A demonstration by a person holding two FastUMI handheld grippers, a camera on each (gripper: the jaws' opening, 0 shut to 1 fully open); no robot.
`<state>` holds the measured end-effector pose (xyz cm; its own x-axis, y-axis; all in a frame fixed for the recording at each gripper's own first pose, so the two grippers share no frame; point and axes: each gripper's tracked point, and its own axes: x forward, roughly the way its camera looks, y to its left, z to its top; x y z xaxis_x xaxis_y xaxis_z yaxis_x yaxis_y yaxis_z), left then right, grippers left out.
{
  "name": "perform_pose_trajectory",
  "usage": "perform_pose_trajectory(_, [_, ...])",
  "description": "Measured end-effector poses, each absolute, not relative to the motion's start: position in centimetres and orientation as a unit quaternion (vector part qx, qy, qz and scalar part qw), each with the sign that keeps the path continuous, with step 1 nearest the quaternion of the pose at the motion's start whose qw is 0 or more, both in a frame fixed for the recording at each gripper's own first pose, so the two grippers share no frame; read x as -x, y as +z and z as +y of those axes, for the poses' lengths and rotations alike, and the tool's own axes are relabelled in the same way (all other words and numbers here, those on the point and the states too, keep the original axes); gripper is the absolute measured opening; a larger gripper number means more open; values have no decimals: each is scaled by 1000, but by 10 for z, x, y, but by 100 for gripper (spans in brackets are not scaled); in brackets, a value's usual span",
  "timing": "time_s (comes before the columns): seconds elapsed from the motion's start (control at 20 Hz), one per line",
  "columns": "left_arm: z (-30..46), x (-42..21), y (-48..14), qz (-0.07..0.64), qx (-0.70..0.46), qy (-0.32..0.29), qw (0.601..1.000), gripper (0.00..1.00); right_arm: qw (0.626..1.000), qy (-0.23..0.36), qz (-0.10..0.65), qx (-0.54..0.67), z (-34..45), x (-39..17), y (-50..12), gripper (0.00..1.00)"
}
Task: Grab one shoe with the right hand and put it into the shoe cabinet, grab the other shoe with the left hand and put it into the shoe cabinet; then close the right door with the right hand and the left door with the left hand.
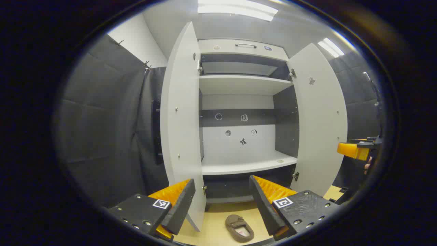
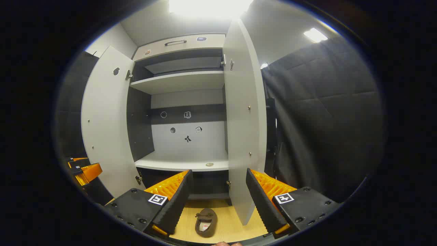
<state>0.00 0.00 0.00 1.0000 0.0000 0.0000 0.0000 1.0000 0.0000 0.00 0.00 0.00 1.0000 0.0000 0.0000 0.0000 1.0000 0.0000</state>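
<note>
The smooth, flat-panelled shoe cabinet (image 1: 239, 102) is seen with both doors swung wide and its pale shelves bare. A brown, soft-looking slipper-shaped shoe (image 1: 239, 228) lies on the light wooden floor (image 2: 232, 222) just before it. The left gripper (image 1: 222, 201) and right gripper (image 2: 218, 198) are held with ridged jaws apart, nothing between them.

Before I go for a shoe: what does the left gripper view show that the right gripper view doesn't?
Left gripper view: the right tongs at its right edge, past the right door. Right gripper view: the left tongs at its left edge, past the left door. Both: each view's own tongs open, the cabinet with both doors open, and a shoe on the floor before it. I cannot tell whether it is the same shoe.
</note>
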Motion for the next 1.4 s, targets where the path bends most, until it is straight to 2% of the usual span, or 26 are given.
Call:
perform_pose_trajectory(0.05, [1,1,-2,1,3,0,1000,93,1000,5,0,-3,3,0,0,98])
perform_pose_trajectory(0.1, [2,2,-4,3,4,1,1000,93,1000,5,-1,-5,3,0,1,93])
perform_pose_trajectory(0.15, [4,5,-7,4,3,4,1000,93,1000,4,-2,-7,3,-1,1,98])
perform_pose_trajectory(0.75, [8,18,-32,14,12,9,1000,93,998,26,64,-4,30,-20,-33,98])
perform_pose_trajectory(0.8, [10,18,-34,15,12,10,1000,100,997,29,67,1,33,-22,-36,98])
perform_pose_trajectory(0.85, [11,19,-36,16,13,10,1000,100,997,32,71,7,36,-23,-39,98])
perform_pose_trajectory(0.9, [11,19,-38,18,15,8,1000,93,997,36,73,15,38,-24,-39,98])
perform_pose_trajectory(1.0, [13,19,-44,22,22,2,1000,93,995,40,83,25,44,-32,-47,98])
perform_pose_trajectory(1.05, [14,19,-46,25,23,0,999,100,995,41,91,24,46,-35,-52,98])
perform_pose_trajectory(1.1, [15,18,-47,26,23,-1,999,100,994,41,97,20,48,-38,-57,98])
perform_pose_trajectory(1.15, [18,17,-49,27,22,0,999,93,994,42,104,16,50,-42,-64,98])
perform_pose_trajectory(1.4, [21,15,-52,23,29,8,999,93,982,48,180,-7,67,-62,-121,98])
